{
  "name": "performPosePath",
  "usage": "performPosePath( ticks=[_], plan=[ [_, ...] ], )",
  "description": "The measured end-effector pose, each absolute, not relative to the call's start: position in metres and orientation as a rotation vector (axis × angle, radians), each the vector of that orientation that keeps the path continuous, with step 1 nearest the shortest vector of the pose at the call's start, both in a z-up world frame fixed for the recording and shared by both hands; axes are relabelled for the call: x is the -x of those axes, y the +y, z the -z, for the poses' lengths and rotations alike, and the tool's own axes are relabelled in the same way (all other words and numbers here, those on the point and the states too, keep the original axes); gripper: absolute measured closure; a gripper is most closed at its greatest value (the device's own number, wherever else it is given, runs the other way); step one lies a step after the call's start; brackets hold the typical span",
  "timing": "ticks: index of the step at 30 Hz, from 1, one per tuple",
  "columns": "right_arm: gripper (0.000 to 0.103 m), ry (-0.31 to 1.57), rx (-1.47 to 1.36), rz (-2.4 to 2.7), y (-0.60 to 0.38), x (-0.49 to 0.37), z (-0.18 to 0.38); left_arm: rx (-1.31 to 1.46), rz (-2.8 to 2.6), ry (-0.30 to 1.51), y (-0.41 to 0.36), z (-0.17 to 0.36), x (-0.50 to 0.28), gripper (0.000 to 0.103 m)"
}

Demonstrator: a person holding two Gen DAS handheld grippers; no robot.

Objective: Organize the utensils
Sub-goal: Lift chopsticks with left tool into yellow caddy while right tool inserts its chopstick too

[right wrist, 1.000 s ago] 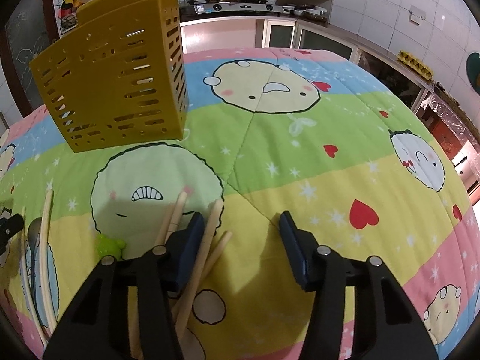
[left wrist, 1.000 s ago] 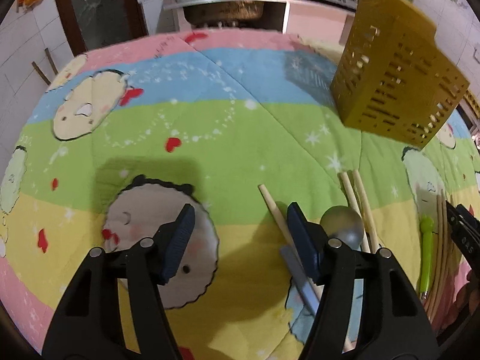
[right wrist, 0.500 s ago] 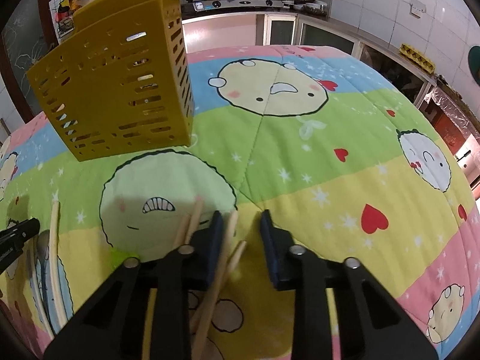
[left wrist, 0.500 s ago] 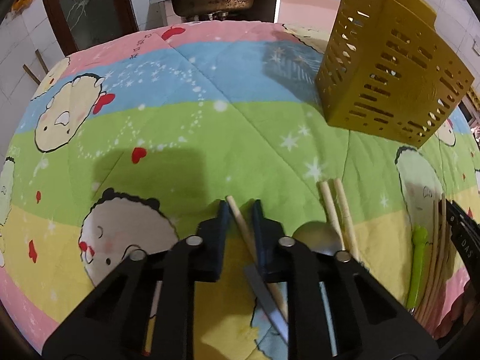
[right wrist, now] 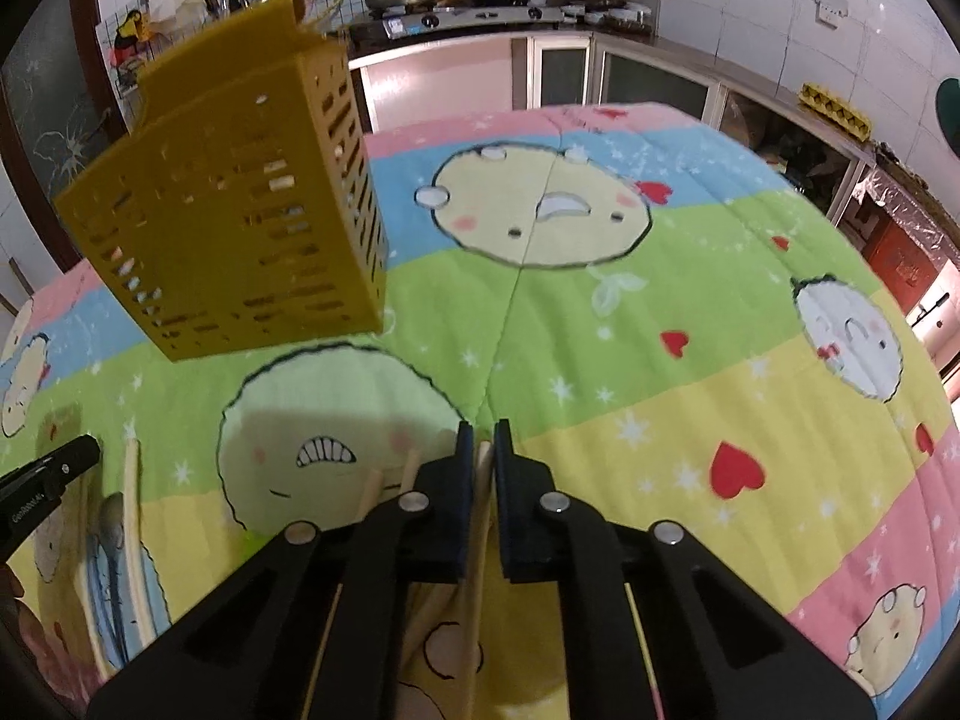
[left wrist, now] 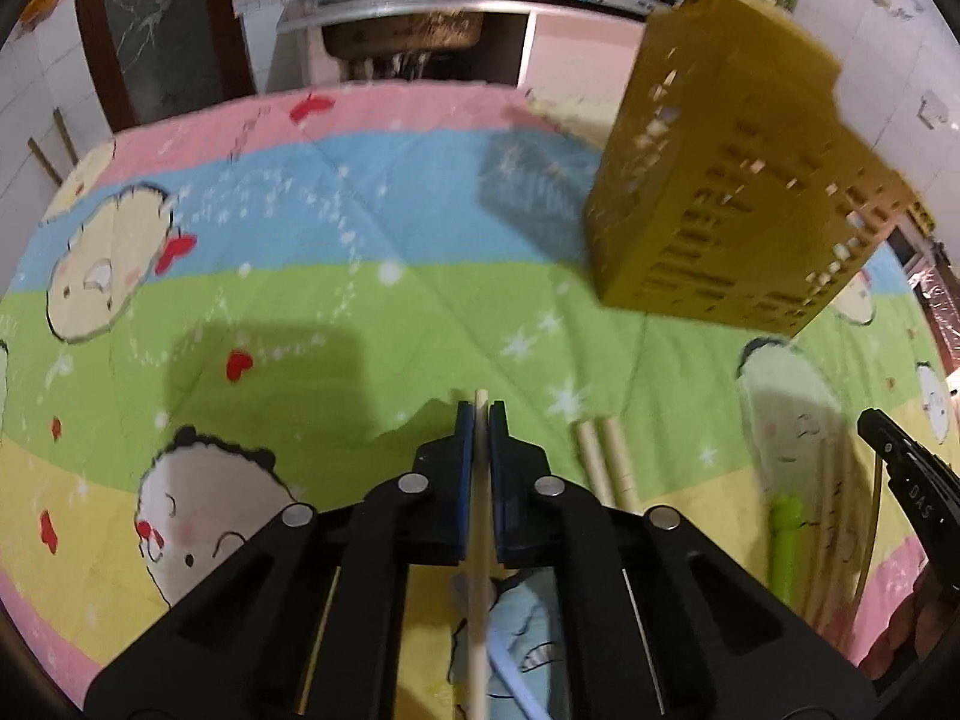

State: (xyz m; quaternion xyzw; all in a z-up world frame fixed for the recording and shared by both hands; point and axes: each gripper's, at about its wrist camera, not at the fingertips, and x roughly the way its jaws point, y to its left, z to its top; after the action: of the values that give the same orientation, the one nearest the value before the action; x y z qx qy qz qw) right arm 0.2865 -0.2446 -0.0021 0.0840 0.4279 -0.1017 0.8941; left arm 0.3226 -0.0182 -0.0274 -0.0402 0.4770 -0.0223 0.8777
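My left gripper (left wrist: 480,414) is shut on a wooden chopstick (left wrist: 477,588) that runs back between its blue pads. My right gripper (right wrist: 482,435) is shut on another wooden chopstick (right wrist: 474,588). The yellow slotted utensil holder (left wrist: 738,204) stands at the far right of the quilt in the left wrist view and at the far left (right wrist: 240,222) in the right wrist view. Two more chopsticks (left wrist: 606,462) lie just right of the left gripper, and a green-handled utensil (left wrist: 786,540) lies further right. Other chopsticks (right wrist: 375,489) lie left of the right gripper.
A striped cartoon quilt (right wrist: 660,312) covers the table. A long chopstick (right wrist: 135,540) and a spoon (right wrist: 111,516) lie at the left in the right wrist view, near the other gripper's tip (right wrist: 48,474). Kitchen counters and a stove stand behind.
Both grippers went from wide open to shut, each on a chopstick. The left gripper shifted right over its chopstick and lifted a little; the spoon bowl beside it is now hidden.
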Motion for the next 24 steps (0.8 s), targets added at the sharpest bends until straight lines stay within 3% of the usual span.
performPosePath(
  ticks=[13, 24],
  plan=[
    [0.097, 0.671, -0.206, 0.139, -0.249, -0.281, -0.061, 0.123, 0.154, 0.733, -0.027, -0.056, -0.313, 0.099],
    [0.097, 0.392, -0.187, 0.064, -0.245, -0.251, -0.110, 0.119, 0.194, 0.522, -0.031, -0.095, -0.278, 0.099]
  ],
)
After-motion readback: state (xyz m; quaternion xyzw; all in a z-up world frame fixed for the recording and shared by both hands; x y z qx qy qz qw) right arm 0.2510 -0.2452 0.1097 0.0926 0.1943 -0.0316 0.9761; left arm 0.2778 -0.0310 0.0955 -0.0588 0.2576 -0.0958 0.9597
